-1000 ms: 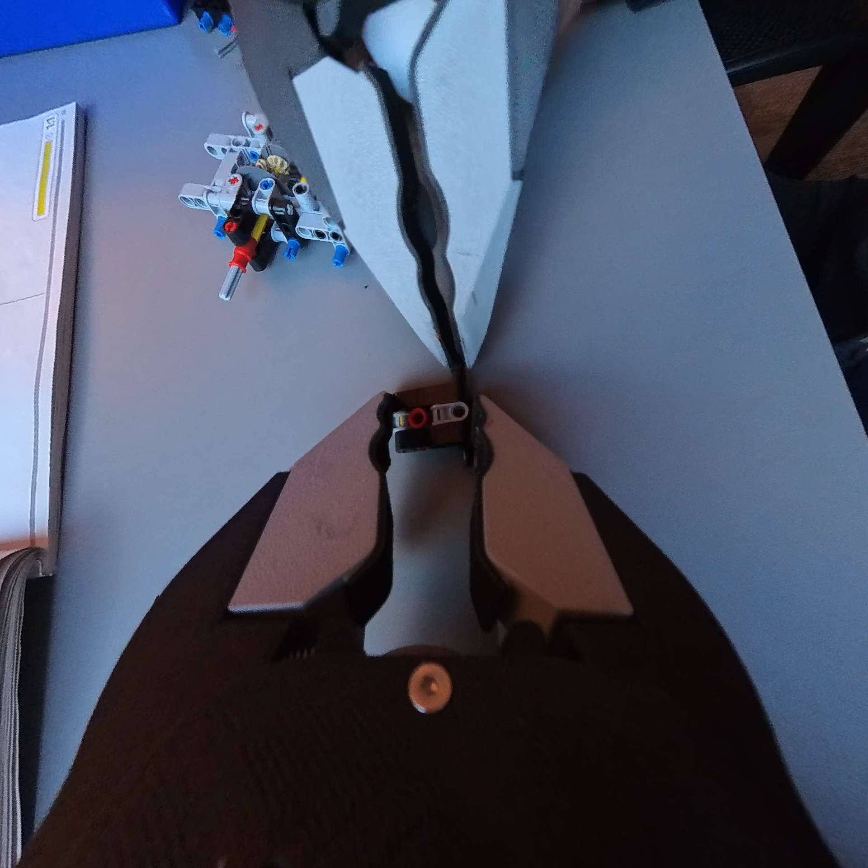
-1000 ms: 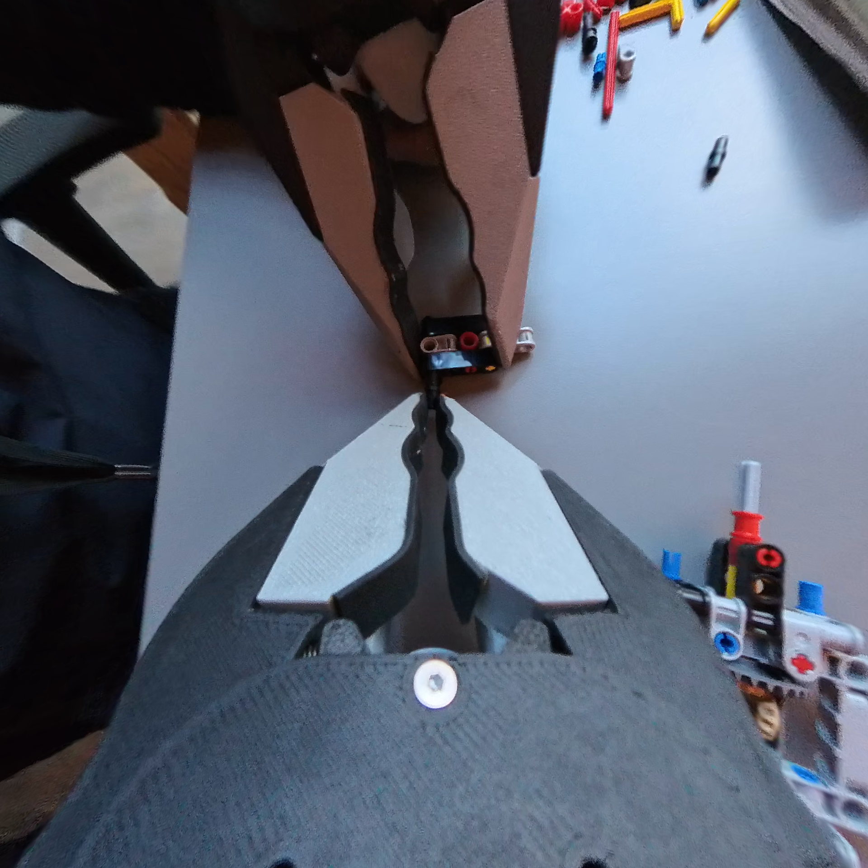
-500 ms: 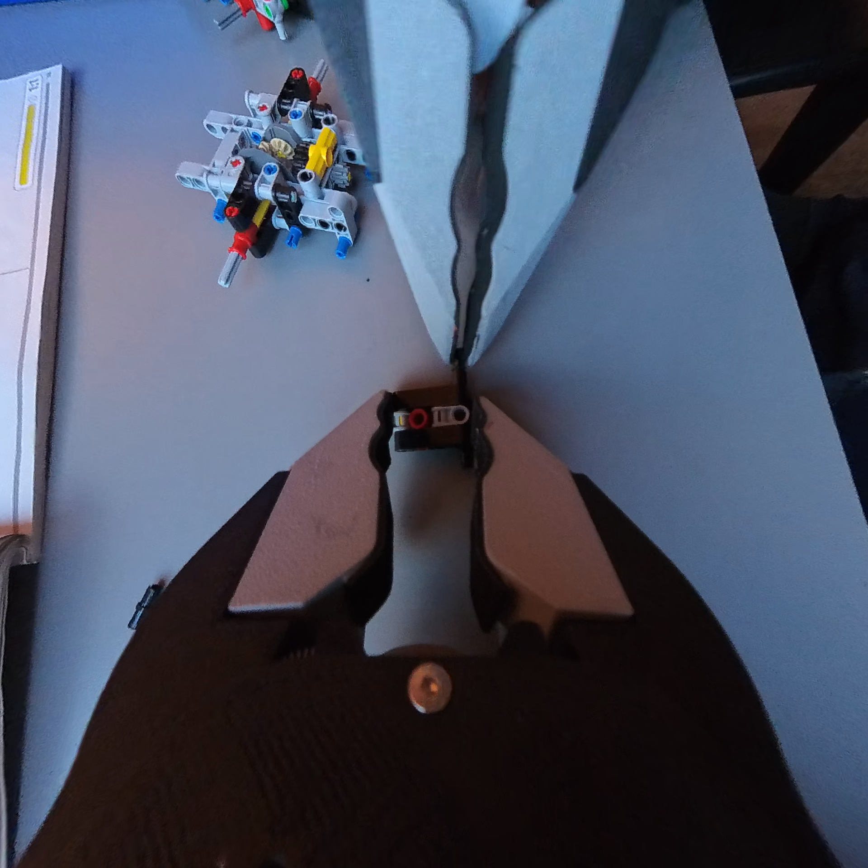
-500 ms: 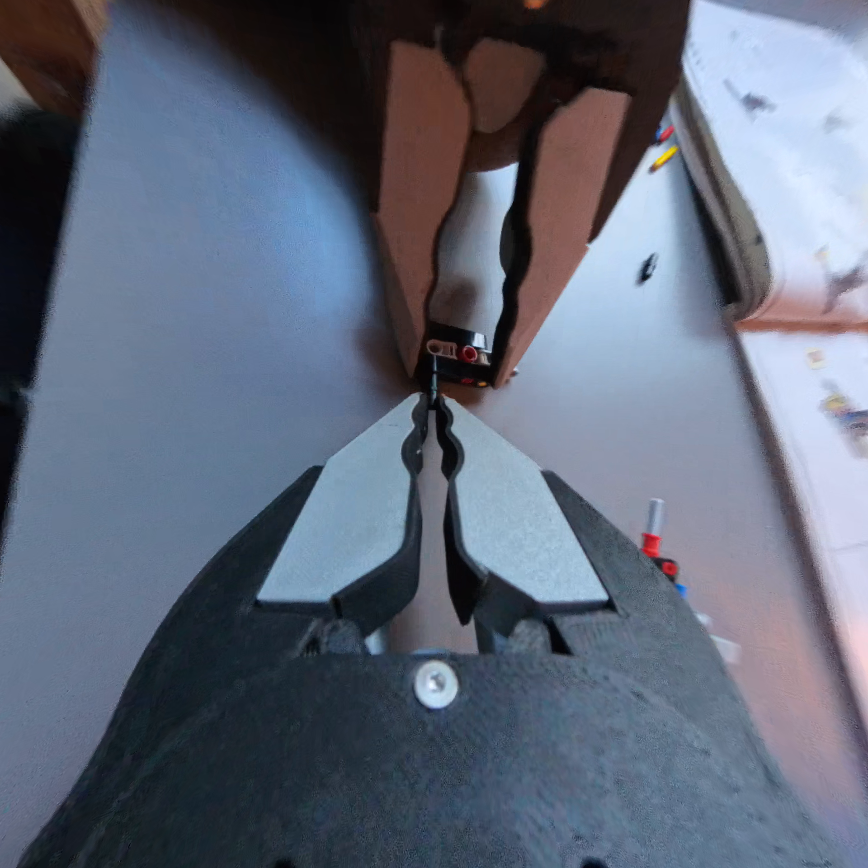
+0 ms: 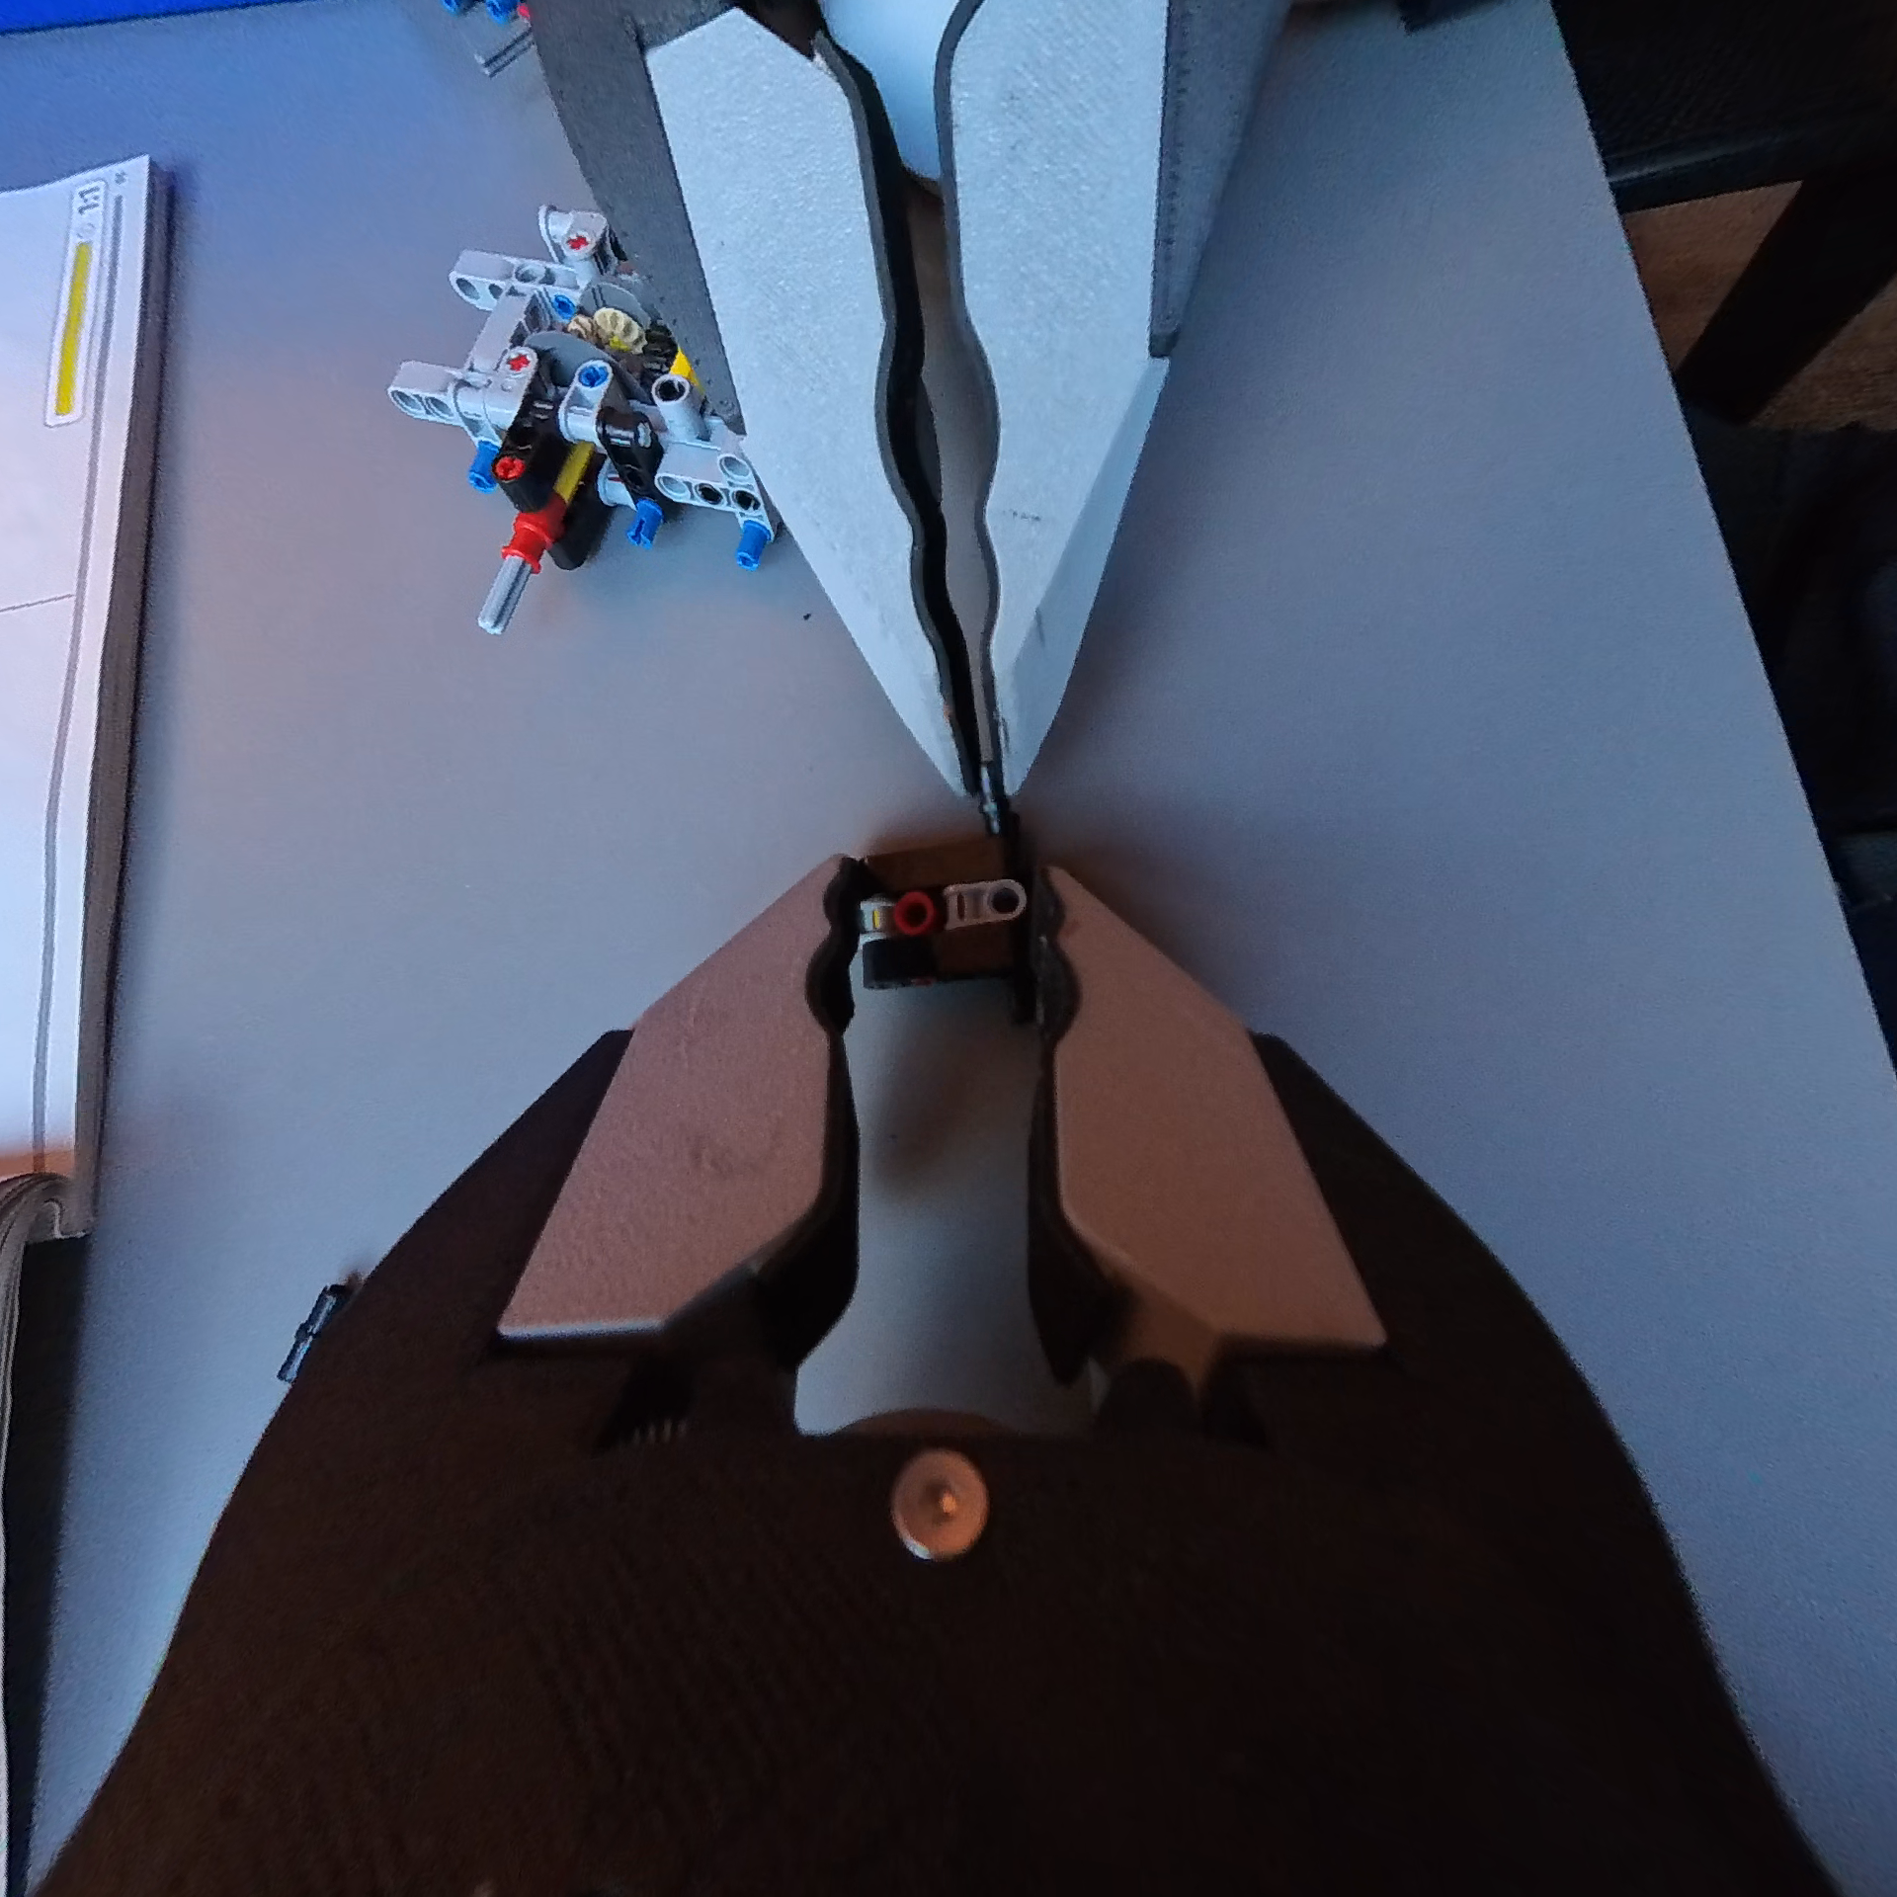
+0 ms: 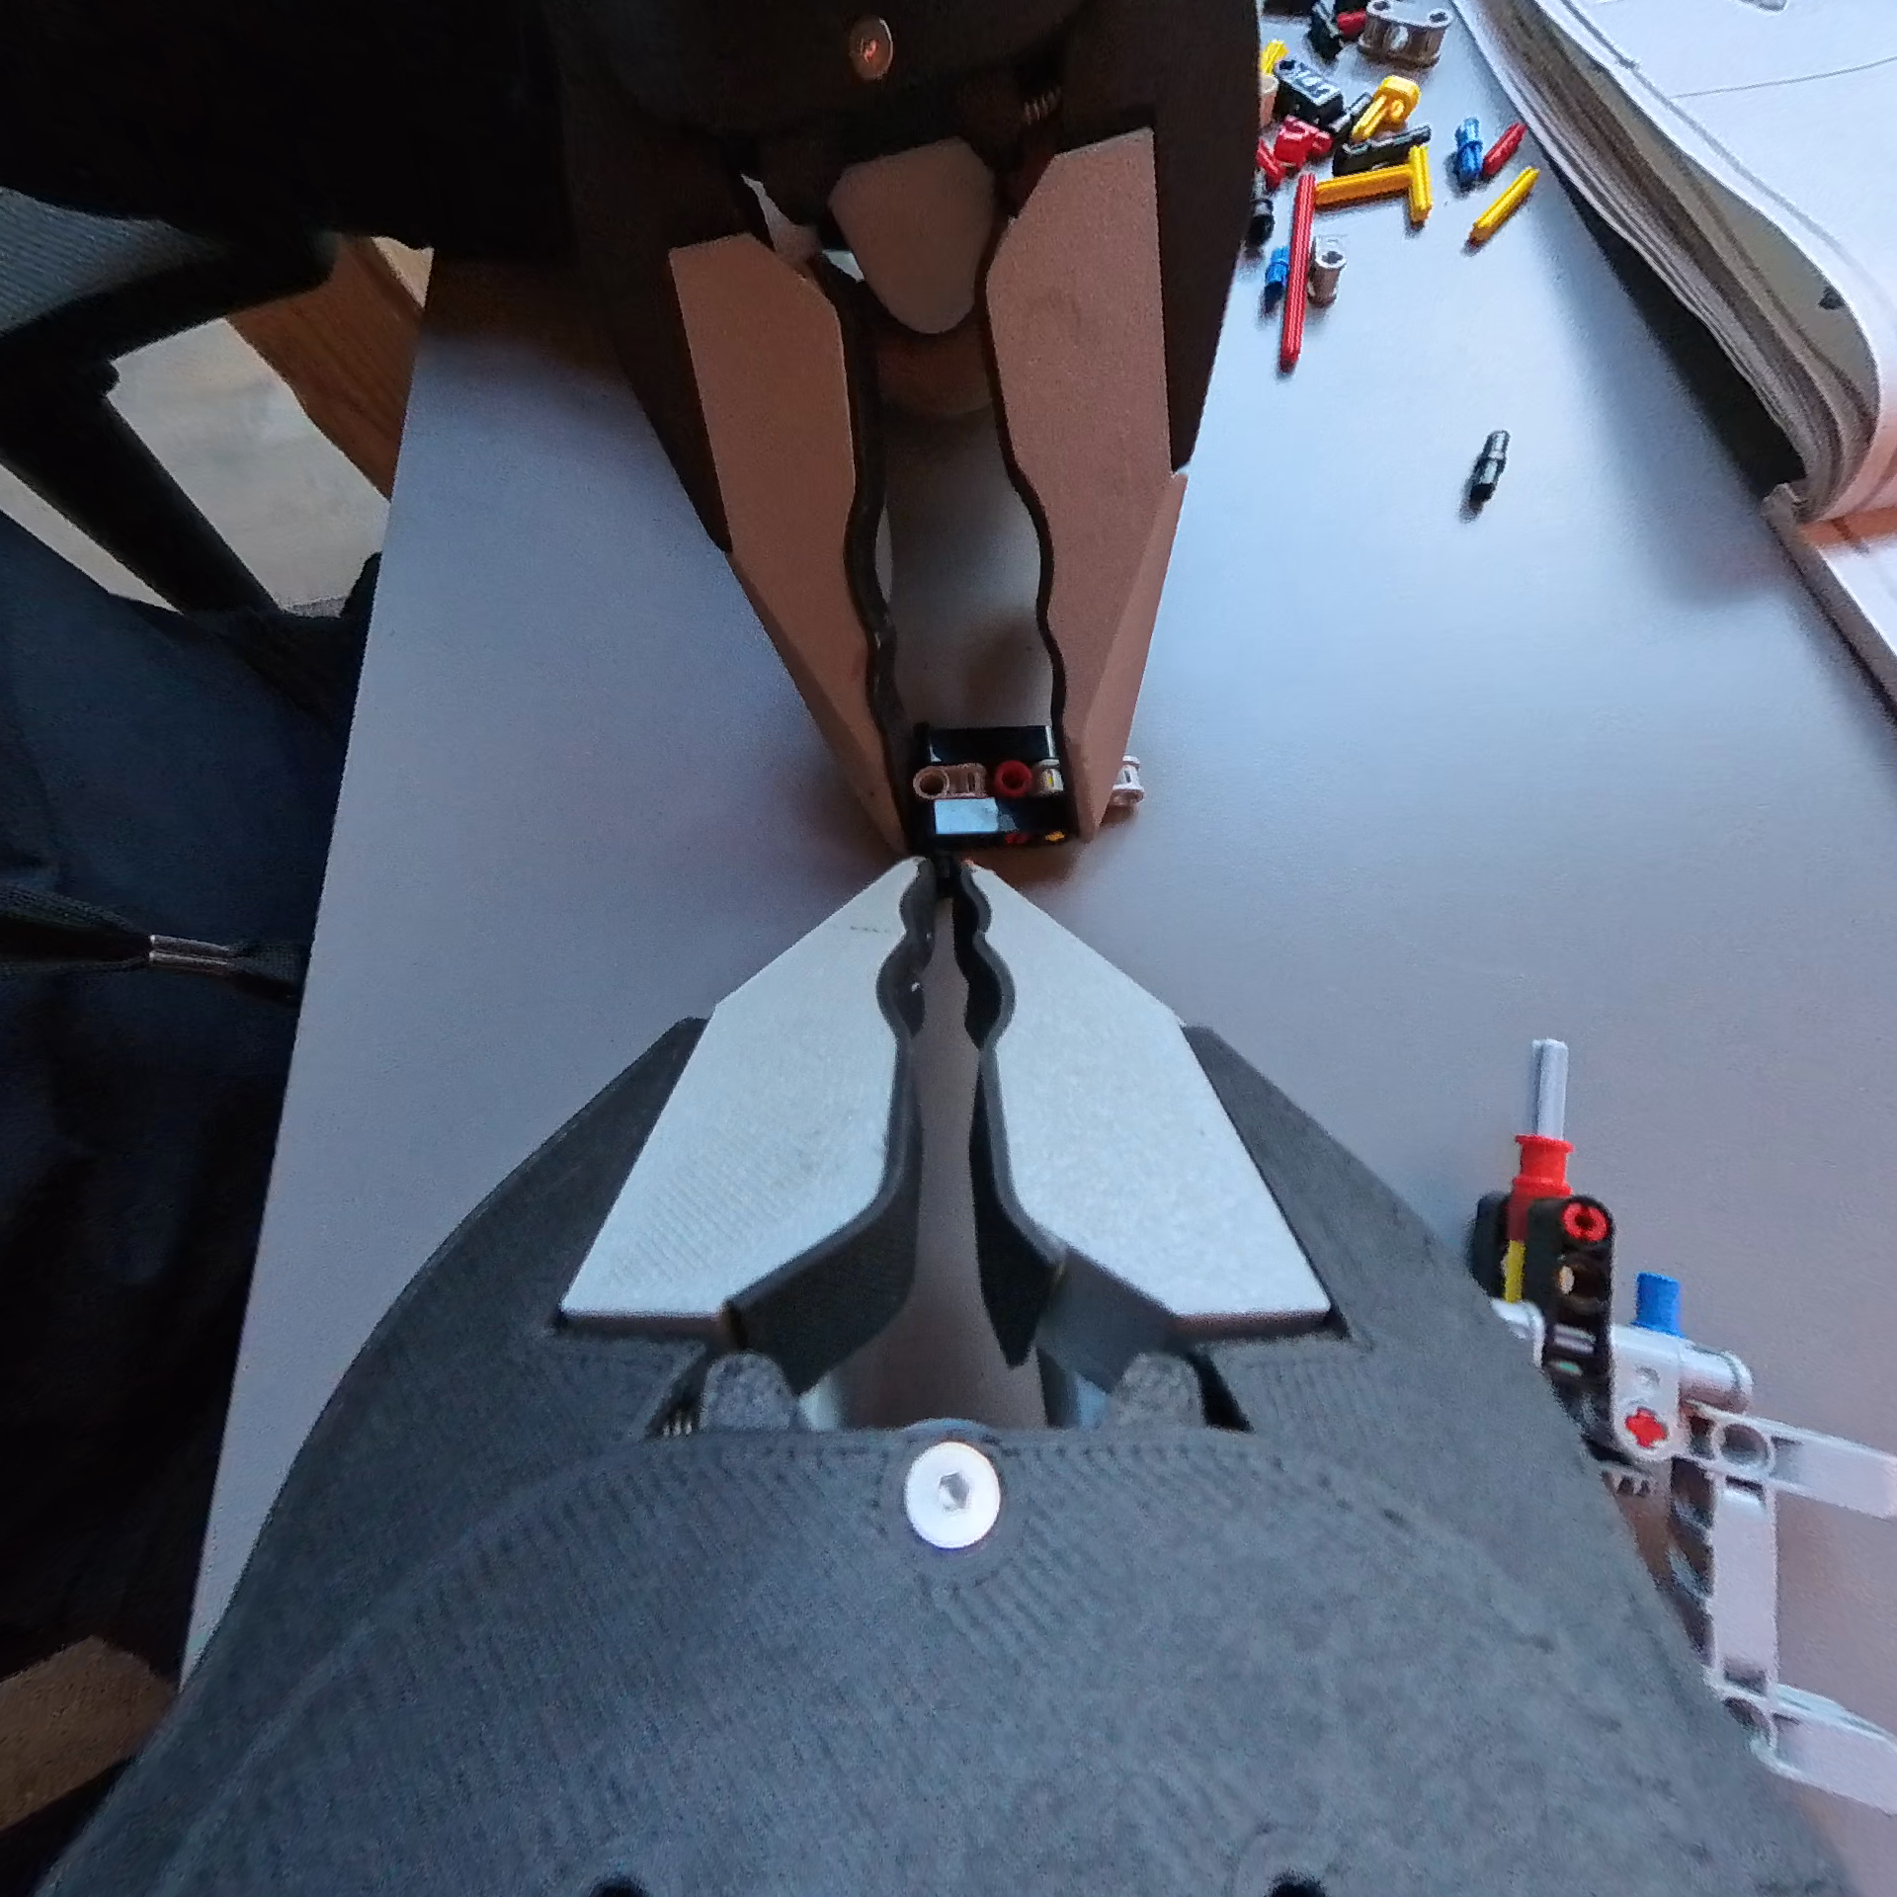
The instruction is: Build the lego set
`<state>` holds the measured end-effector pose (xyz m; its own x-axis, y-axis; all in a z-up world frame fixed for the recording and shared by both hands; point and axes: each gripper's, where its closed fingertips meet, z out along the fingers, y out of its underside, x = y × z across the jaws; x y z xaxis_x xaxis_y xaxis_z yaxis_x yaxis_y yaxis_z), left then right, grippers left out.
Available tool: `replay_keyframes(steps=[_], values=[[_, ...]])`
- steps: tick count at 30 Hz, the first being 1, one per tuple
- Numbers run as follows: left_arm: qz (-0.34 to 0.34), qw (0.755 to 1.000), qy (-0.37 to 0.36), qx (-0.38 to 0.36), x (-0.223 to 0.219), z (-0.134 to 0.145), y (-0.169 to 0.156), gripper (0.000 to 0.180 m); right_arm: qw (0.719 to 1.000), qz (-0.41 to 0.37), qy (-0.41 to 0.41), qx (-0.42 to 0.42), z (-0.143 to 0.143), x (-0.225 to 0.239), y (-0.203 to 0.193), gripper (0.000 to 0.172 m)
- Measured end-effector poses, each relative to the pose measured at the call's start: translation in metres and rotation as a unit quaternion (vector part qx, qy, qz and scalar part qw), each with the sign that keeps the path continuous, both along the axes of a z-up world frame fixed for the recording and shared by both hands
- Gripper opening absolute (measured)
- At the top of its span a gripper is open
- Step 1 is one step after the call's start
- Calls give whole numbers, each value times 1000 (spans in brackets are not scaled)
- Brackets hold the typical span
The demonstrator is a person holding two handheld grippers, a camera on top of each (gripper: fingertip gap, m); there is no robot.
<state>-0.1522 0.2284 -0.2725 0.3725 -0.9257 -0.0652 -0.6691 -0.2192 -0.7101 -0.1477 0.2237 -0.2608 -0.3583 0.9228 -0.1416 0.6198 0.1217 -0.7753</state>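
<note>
Left tool (image 5: 939, 924): pinching a small black block assembly (image 5: 924, 939) across its width. Both brown fingers (image 5: 719, 1078) press on its ends, just above the bench (image 5: 1437, 821).
Right tool (image 6: 939, 883): pressed together on the rear of a thin black pin (image 5: 994, 811). Only the pin's front end shows past the grey fingertips (image 6: 821, 1027).
Meeting point: the two tools stand tip to tip. The pin's end is at the edge of the assembly, beside the left tool's right finger (whether it has entered a hole, I cannot tell).
Handling: the pin is held by a short length only, so it would probably swivel under a sideways push. The wide grip on the assembly looks the steadier one.
Assembly, axis: long axis runs finger to finger across the left tool. Its red bush (image 5: 912, 912) and light grey connector (image 5: 985, 903) sit in a row, holes facing the left camera.
Pin, axis: lies along the right tool's fingers and points straight at the assembly.
Beside the fingers: a small white piece (image 6: 1126, 790) lies by the left tool.
Farther out: a part-built model of grey beams (image 5: 575, 411), a lone black pin (image 6: 1486, 482), loose coloured pieces (image 6: 1355, 133) and a thick booklet (image 5: 62, 616).
</note>
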Motion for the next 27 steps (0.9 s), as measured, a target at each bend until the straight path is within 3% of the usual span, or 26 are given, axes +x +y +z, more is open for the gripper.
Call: replay_keyframes(steps=[10, 14, 19, 27], values=[[4, 1000, -9, -9, -2, 3, 0, 33, 990, -46, 69, -116, 31, 3, 19, 0], [18, 999, -33, 18, -2, 20, 6, 32, 984, -54, 77, -153, 36, 2, 22, 0], [31, 994, -57, 85, 0, 41, 15, 17, 981, -53, 80, -167, 38, 0, 19, 0], [11, 991, -22, 131, 7, 39, 13, 2, 984, -42, 81, -151, 37, -2, 14, 0]])
